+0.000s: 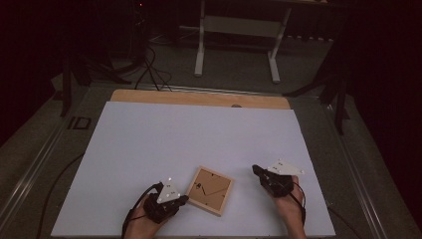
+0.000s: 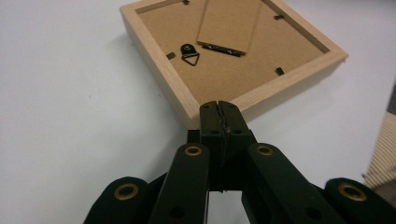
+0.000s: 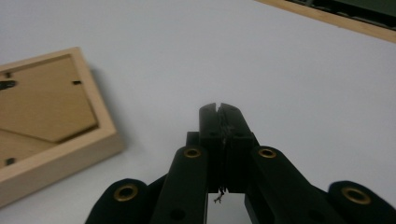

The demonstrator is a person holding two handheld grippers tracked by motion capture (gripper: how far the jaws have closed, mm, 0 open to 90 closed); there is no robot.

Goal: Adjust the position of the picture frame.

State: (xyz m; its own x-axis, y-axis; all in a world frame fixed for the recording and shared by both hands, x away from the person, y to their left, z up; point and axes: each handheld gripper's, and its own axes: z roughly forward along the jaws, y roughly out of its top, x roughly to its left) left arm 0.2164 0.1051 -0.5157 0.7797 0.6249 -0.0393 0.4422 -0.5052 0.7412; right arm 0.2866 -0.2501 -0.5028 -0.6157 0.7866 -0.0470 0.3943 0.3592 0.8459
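Note:
A light wooden picture frame (image 1: pixel 210 190) lies face down on the white table cover, turned like a diamond, its brown backing board, black hanger and fold-out stand upward. My left gripper (image 1: pixel 183 199) sits just left of the frame's near corner, jaws pressed together and holding nothing. In the left gripper view its tips (image 2: pixel 218 106) nearly touch the frame's near corner (image 2: pixel 233 56). My right gripper (image 1: pixel 256 171) rests to the right of the frame, apart from it, jaws together and holding nothing. In the right gripper view the frame (image 3: pixel 51 121) lies left of the tips (image 3: pixel 218 108).
The white cover (image 1: pixel 199 134) lies over a wooden table whose far edge (image 1: pixel 199 97) shows. Beyond stand a white table stand (image 1: pixel 239 35), dark tripod legs and floor cables. A person's hands hold both grippers at the near edge.

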